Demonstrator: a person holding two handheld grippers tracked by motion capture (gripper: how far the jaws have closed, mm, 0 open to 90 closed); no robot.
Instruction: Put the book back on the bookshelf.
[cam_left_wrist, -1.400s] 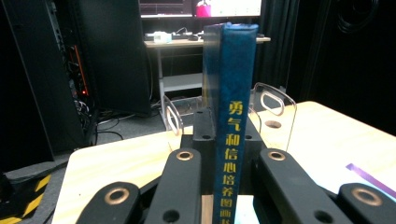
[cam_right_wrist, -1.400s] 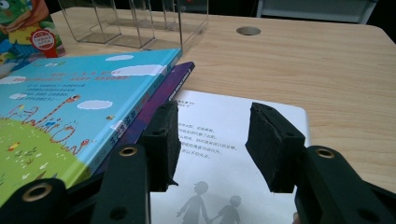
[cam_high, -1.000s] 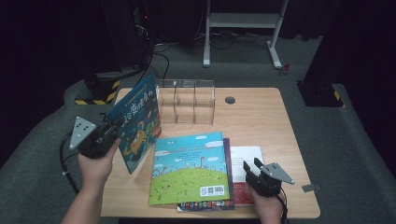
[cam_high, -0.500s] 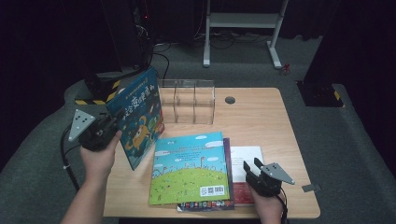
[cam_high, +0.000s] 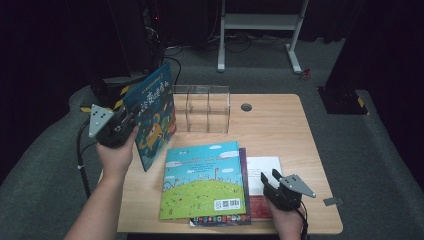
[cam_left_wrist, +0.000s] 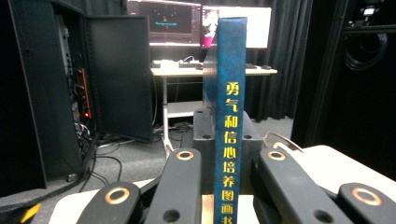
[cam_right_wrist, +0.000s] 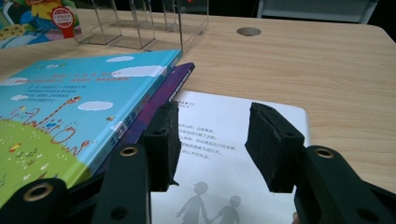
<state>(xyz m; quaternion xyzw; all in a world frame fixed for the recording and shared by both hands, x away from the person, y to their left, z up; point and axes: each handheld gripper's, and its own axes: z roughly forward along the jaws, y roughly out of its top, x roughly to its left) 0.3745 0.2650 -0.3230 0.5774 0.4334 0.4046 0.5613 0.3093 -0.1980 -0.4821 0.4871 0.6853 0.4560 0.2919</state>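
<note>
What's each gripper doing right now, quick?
Left gripper: shut on the blue picture book, held upright.
Right gripper: open, holding nothing, over the white book.

1. Black left gripper (cam_high: 131, 125), topped by grey three-cornered plate with small dark holes; black cable trailing below.
2. Black right gripper (cam_high: 269, 178), same grey plate.
3. Black fingers (cam_right_wrist: 273, 144) with brass-ringed screws, tipped with dark foam pads.
4. Bare forearms, no sleeves.

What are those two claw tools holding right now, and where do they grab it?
The left gripper clamps the upright blue picture book at its spine edge, low down. The right gripper holds nothing; its jaws stand open over a white book.
</note>
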